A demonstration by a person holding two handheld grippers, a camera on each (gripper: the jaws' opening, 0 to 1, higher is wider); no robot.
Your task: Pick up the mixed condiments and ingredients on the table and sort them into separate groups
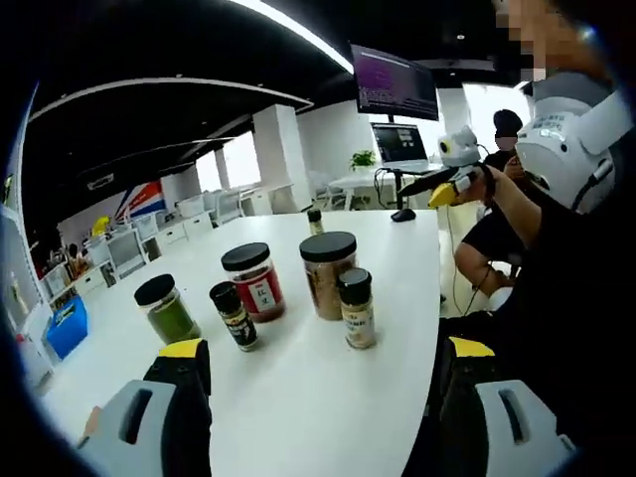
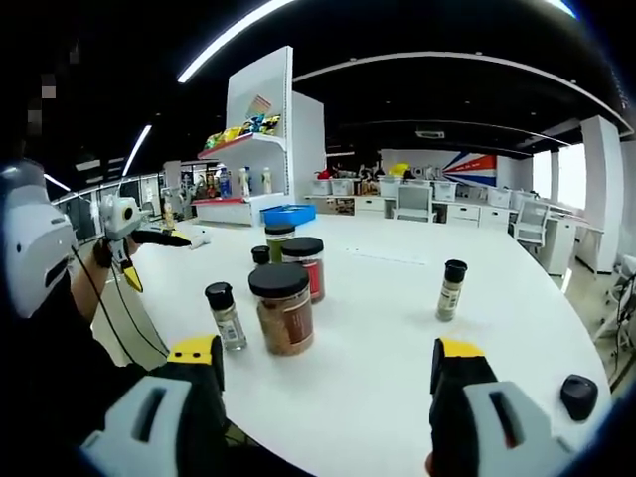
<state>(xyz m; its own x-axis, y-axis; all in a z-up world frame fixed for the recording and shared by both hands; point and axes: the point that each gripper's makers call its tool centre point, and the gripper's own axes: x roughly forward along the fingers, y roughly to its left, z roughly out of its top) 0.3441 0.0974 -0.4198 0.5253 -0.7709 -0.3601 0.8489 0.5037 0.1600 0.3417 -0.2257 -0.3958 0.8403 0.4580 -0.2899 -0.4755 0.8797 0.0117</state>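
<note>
1. Here, the left gripper hangs with jaws wide, holding nothing.
2. The right gripper is likewise wide and unladen.
3. Five jars cluster mid-table; a small bottle, perhaps spice, stands well apart.

No text legible: jar labels and monitor screen too blurred to read.

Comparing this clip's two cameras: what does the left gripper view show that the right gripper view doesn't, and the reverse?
Left gripper view alone: a wall monitor and a laptop beyond the table.

Right gripper view alone: a stocked display shelf, a blue bin, and a black mouse.

Shared: the white table, the red-filled jar, the brown-filled jar, and the green-filled jar.
</note>
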